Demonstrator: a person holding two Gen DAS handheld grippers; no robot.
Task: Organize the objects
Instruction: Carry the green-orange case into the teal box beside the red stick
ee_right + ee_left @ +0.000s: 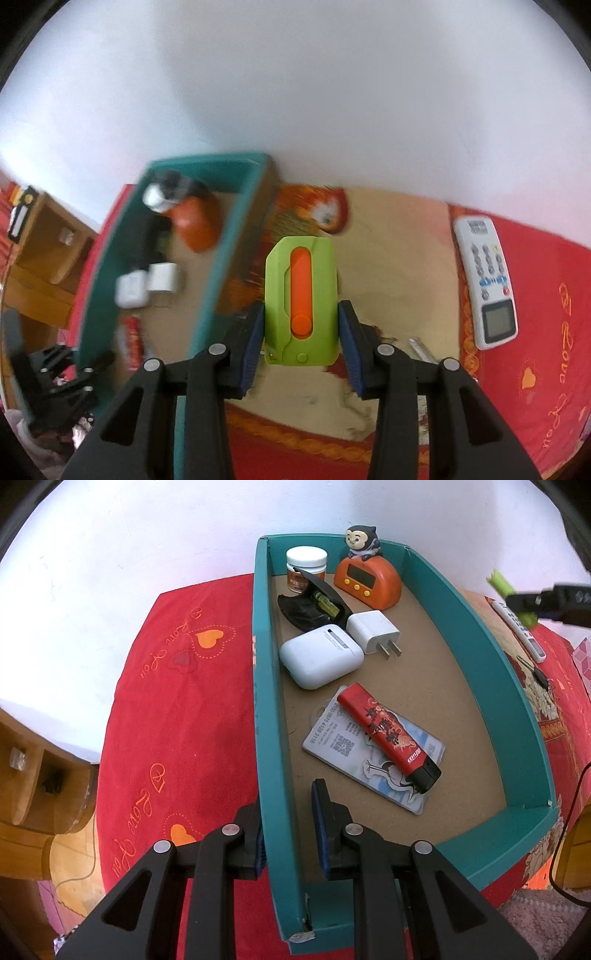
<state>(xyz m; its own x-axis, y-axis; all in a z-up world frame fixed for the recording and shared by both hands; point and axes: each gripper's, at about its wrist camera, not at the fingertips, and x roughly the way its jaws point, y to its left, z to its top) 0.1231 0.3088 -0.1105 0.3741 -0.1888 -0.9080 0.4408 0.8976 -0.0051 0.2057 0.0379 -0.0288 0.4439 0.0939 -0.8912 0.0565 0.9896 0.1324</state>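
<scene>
A teal cardboard box (458, 602) sits on the red cloth and holds several things: a red lighter (388, 736) on a card, a white earbud case (319, 655), a white charger (375, 629), a black case, a white jar and an orange timer (367, 579). My left gripper (290, 830) is shut on the box's left wall (267, 701). My right gripper (301, 332) is shut on a green utility knife (301, 295) with an orange slider, held above the cloth right of the box (229, 236). It also shows in the left wrist view (511, 594).
A white remote (487, 288) lies on the red cloth at the right, and shows in the left wrist view (521, 631). A key (535, 674) lies beside the box. A wooden bedside cabinet (33, 775) stands at the left. A white wall is behind.
</scene>
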